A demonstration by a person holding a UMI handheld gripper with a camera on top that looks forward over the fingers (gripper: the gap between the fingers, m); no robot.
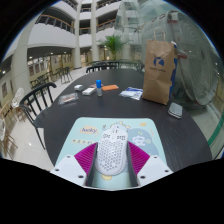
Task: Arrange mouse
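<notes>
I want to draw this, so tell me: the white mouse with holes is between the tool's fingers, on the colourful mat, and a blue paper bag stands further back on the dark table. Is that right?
Nearly. The gripper view shows the paper bag is brown, not blue. The rest holds: the white mouse with holes sits between the tool's fingers, on the colourful mat, and the bag stands further back on the dark table.
</notes>
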